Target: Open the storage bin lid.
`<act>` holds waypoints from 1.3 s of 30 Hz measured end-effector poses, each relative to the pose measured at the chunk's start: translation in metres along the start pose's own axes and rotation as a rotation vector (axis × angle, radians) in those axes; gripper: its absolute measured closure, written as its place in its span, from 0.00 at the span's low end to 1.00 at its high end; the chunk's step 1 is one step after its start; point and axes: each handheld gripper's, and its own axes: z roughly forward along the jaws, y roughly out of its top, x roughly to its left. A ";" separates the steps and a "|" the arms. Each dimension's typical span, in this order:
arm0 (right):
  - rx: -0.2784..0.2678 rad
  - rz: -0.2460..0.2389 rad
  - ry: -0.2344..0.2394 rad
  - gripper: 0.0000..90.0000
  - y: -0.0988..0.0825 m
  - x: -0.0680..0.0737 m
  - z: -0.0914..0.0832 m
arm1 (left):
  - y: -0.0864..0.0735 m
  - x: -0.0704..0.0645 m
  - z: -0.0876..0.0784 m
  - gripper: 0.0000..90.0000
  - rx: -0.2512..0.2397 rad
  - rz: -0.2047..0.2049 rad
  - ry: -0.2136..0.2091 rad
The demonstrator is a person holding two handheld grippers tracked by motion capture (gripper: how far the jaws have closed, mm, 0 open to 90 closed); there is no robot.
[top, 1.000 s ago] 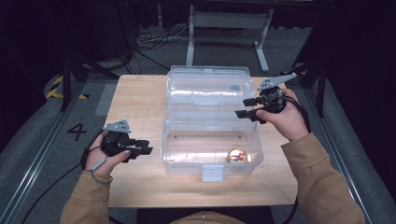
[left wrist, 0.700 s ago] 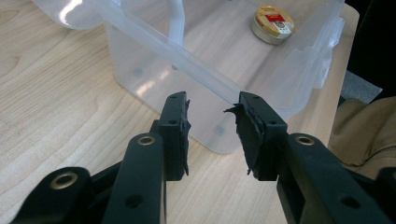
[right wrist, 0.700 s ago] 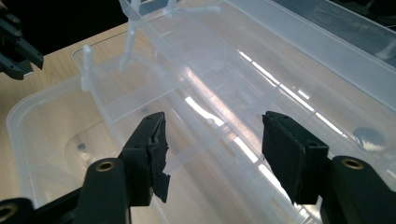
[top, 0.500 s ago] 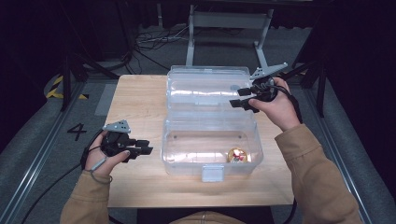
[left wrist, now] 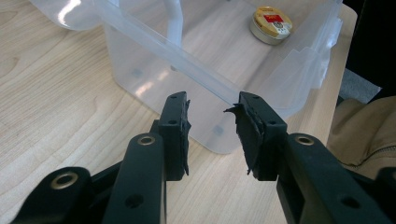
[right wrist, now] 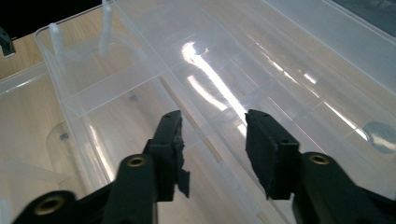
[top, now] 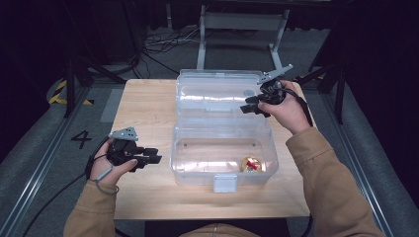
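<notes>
- A clear plastic box (top: 223,155) stands open in the middle of the pale wood-grain surface (top: 143,106), its hinged lid (top: 217,91) laid back flat on the far side.
- The box walls are thin, glossy and see-through, with rounded corners and a frosted latch tab (top: 227,182) on the near wall.
- Inside the tub, near its right front corner, lies a small round tin (top: 251,164), gold-rimmed with a red label; it sits flat on the bottom and apart from both grippers.
- The right hand-held gripper (top: 252,106) hovers over the right end of the lid. Its jaws have just been closing and now stand at a middling gap with nothing pressed between them; in the right gripper view (right wrist: 212,135) the ribbed lid panel lies beneath them.
- The left hand-held gripper (top: 153,159) rests low above the surface just beside the tub's left wall, jaws partly apart and empty; the left gripper view (left wrist: 212,119) shows torn black pads pointing at the tub's rim.
- Beyond the surface are a grey metal frame (top: 242,22), loose cables (top: 158,42) on the floor, and a painted number 4 (top: 80,139) at left.
</notes>
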 end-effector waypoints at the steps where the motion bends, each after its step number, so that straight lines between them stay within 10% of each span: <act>1: 0.004 -0.001 -0.009 0.73 0.000 0.000 0.000 | 0.000 0.000 0.000 0.71 0.000 0.000 0.000; 39: -0.002 0.023 0.041 0.81 -0.002 -0.005 0.000 | 0.017 -0.026 0.008 0.72 0.002 0.077 -0.070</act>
